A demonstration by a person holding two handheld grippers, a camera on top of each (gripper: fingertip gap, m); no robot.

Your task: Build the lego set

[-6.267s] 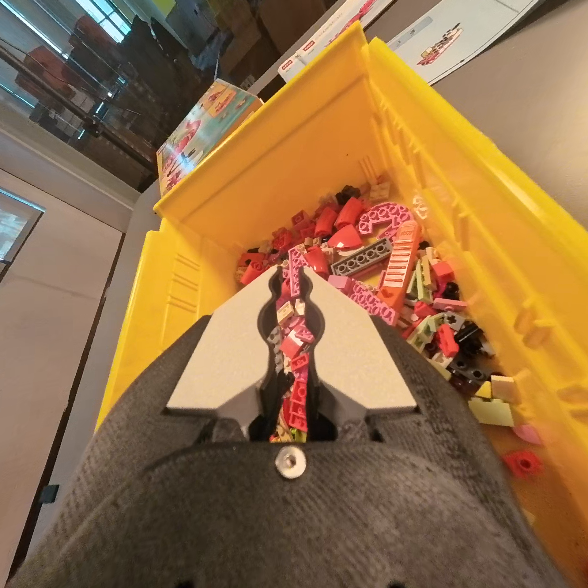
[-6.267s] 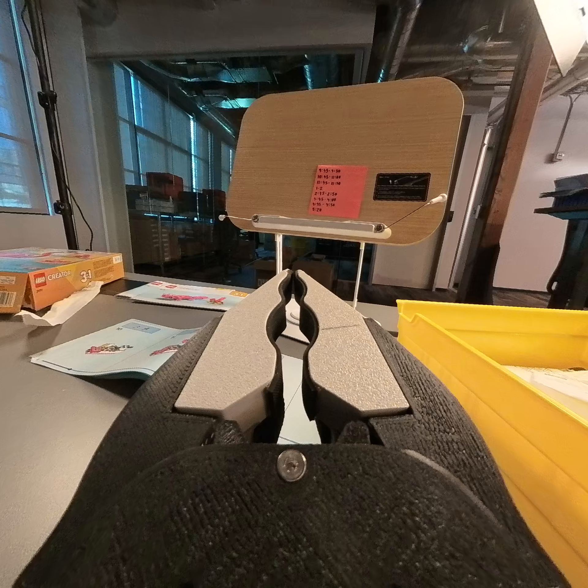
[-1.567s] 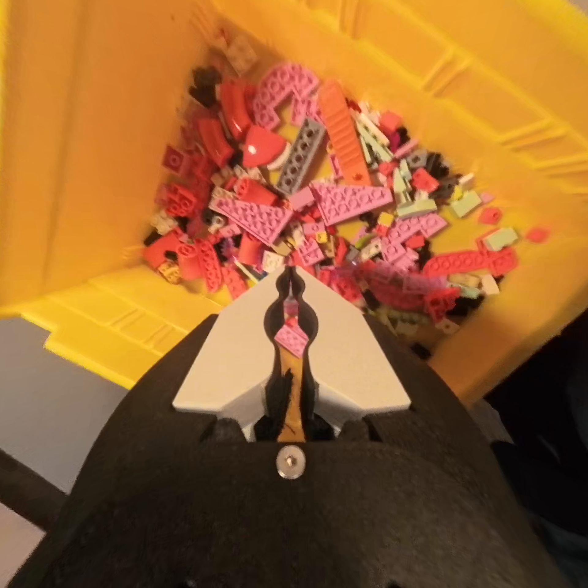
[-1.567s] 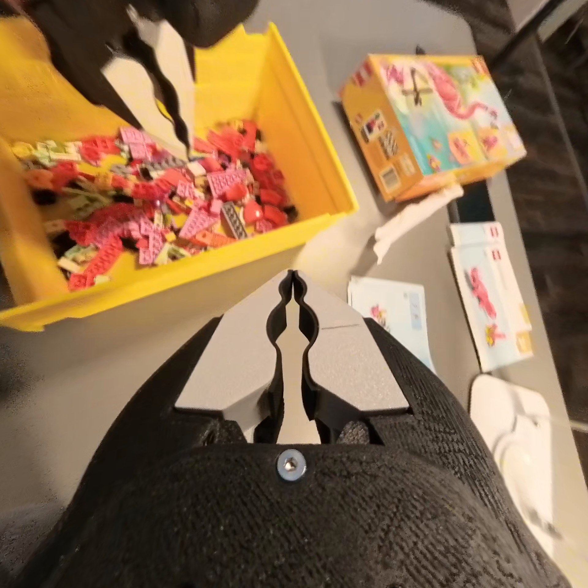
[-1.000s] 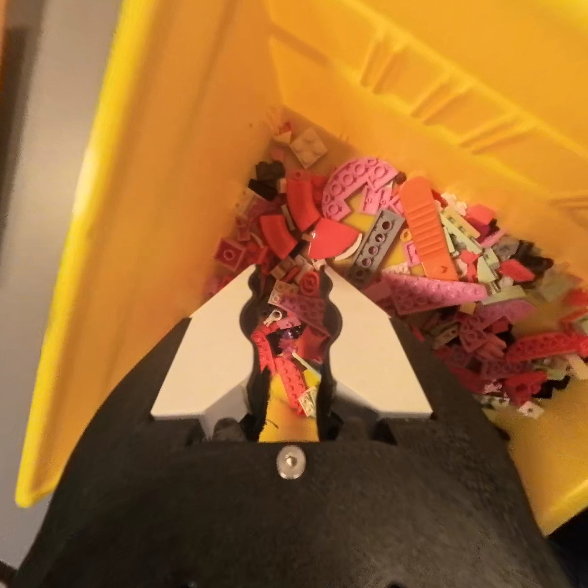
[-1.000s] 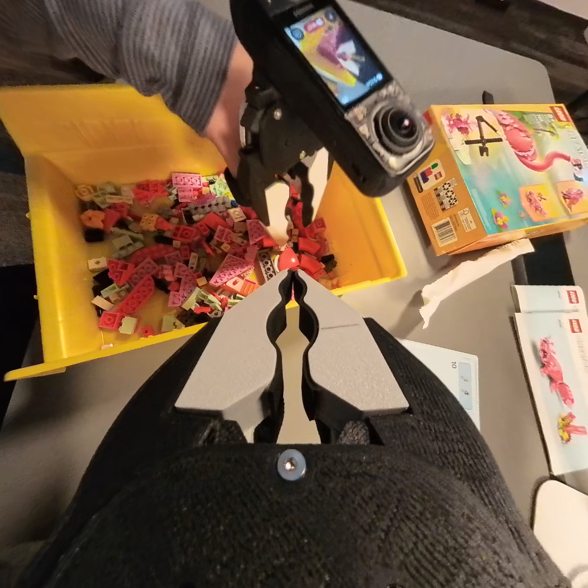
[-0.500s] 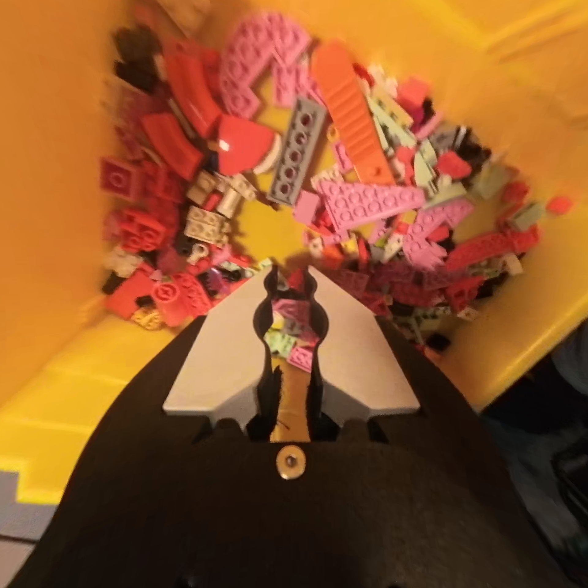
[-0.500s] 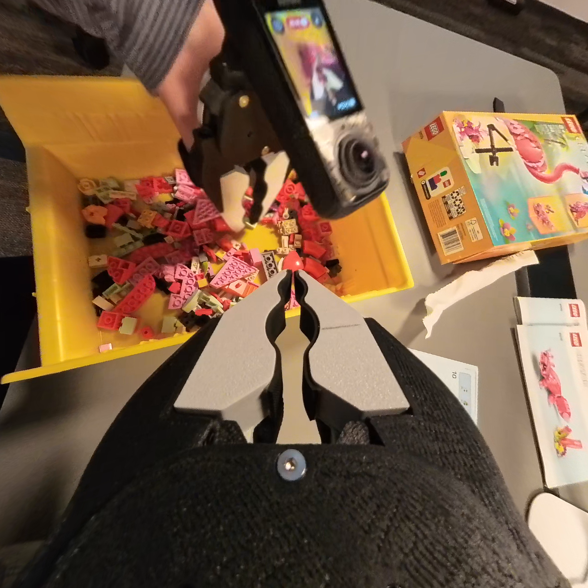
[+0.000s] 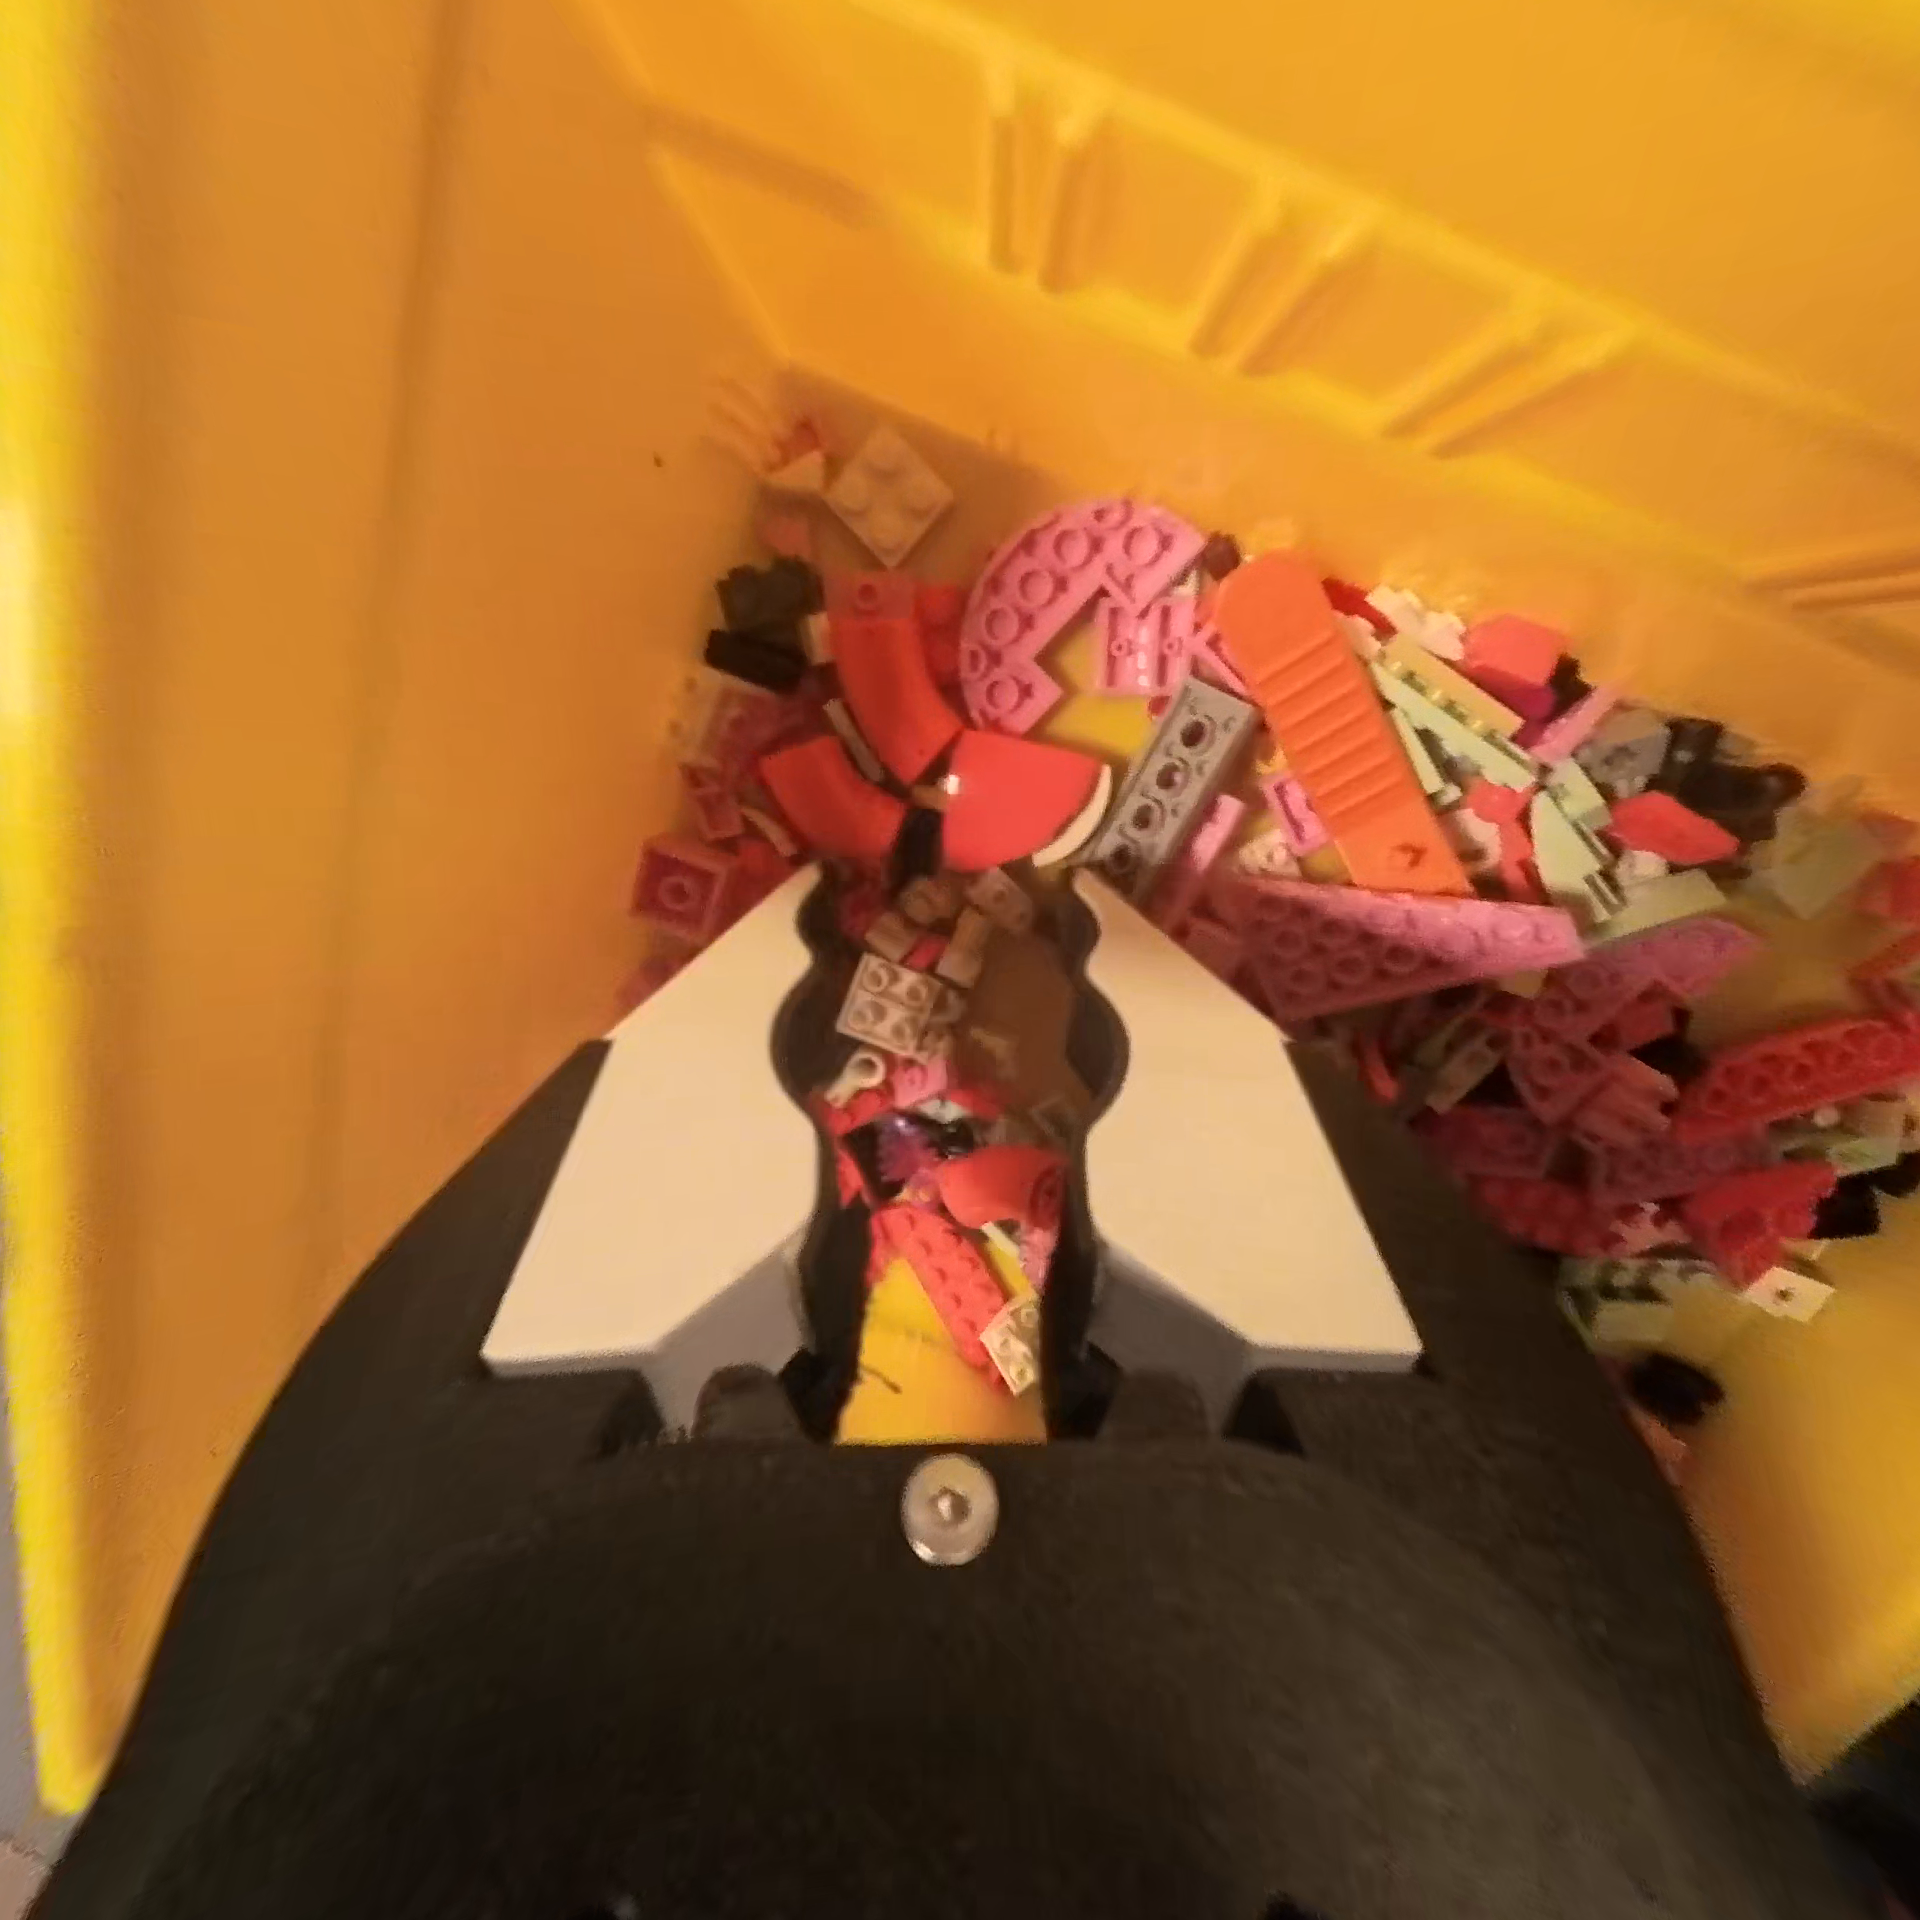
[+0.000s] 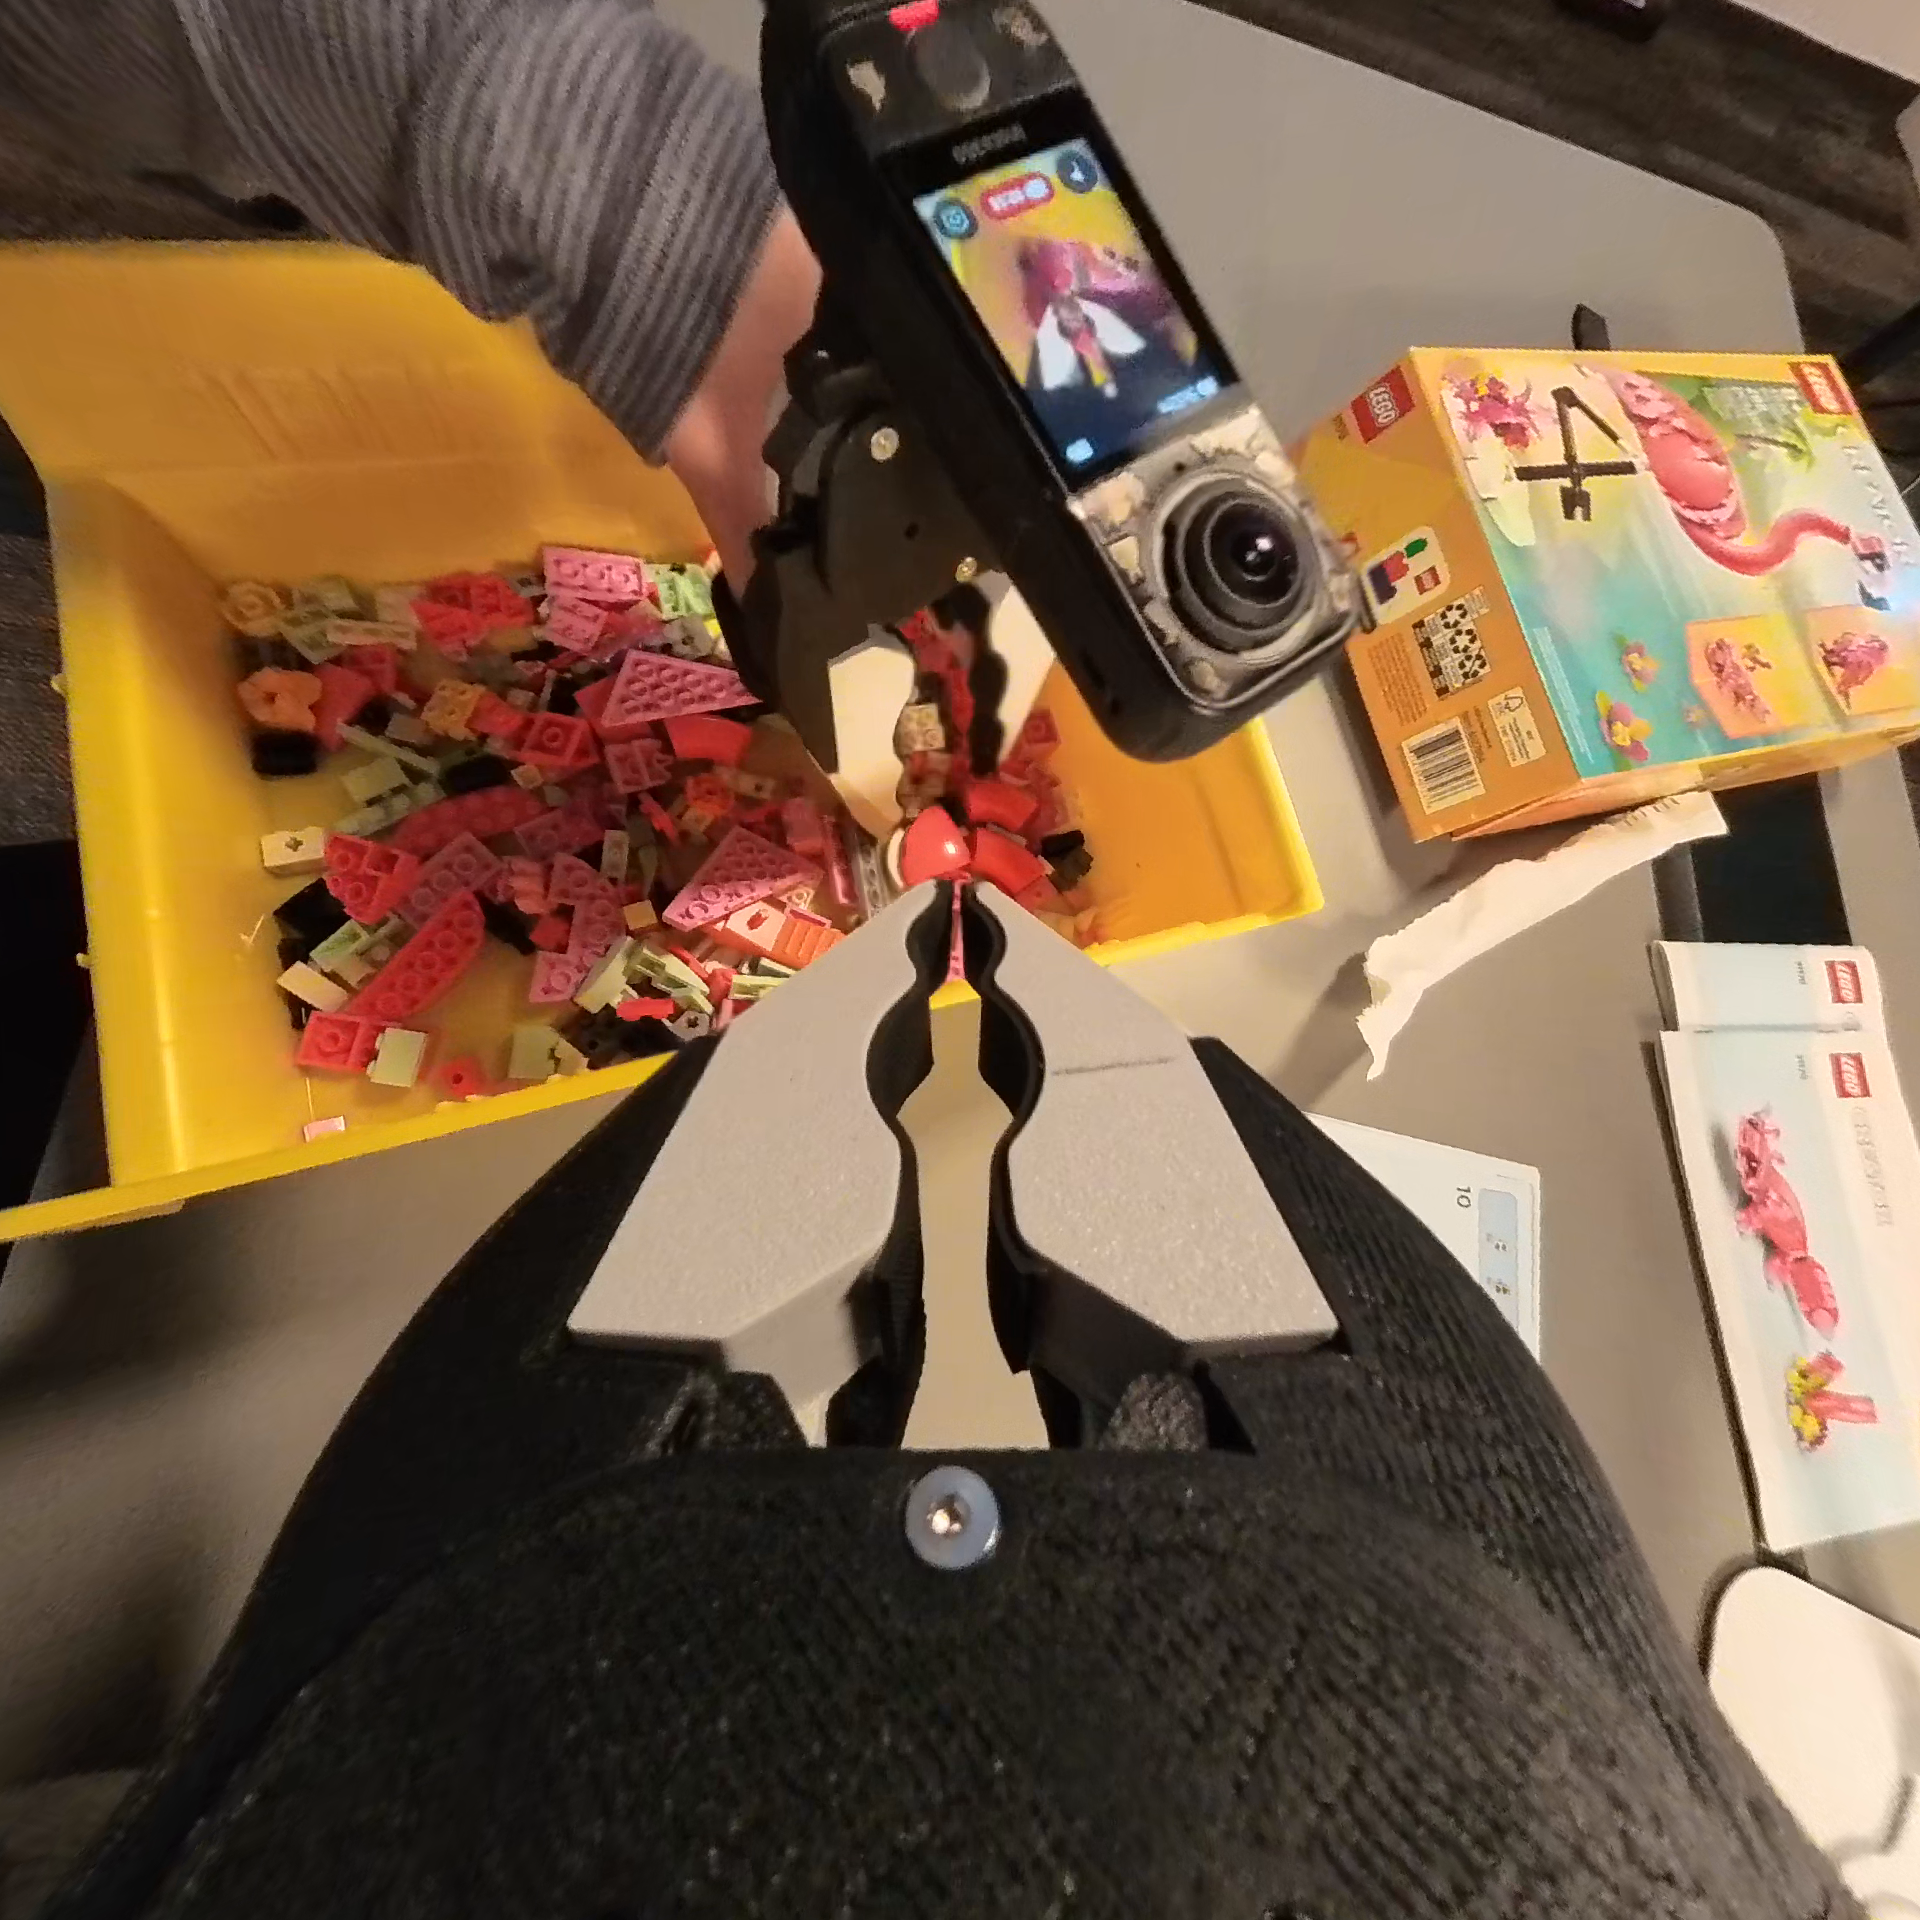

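Observation:
My left gripper [image 9: 945, 883] is open, low inside the yellow bin [image 9: 312, 520], over a pile of red, pink, tan and green bricks. Small tan and grey bricks [image 9: 894, 1013] lie loose between its fingers, and neither pad presses on them. A red dome brick [image 9: 997, 810] lies just past the fingertips, with a grey holed beam [image 9: 1174, 790] and an orange ribbed piece [image 9: 1330, 707] to the right. The right wrist view shows the same gripper [image 10: 920, 769] open over the pile. My right gripper [image 10: 956, 894] is shut, above the bin's near rim [image 10: 1195, 925].
A person's hand and striped sleeve [image 10: 520, 187] hold the left gripper, whose camera [image 10: 1091, 364] faces me. On the grey table [image 10: 260, 1351] right of the bin lie a colourful box [image 10: 1610, 582], torn white paper [image 10: 1507, 914] and booklets [image 10: 1787, 1226]. The gap from one gripper's tips to the other's is roughly 15 cm. Measured from the fingertips, the orange ribbed piece [image 9: 1330, 707] is 5 cm or so from the left gripper and 12 cm from the right.
My left gripper narrowed its jaws half a second ago, then opened wide again and dropped lower toward the bin's corner by the red curved bricks. My right gripper stayed shut and hovering.

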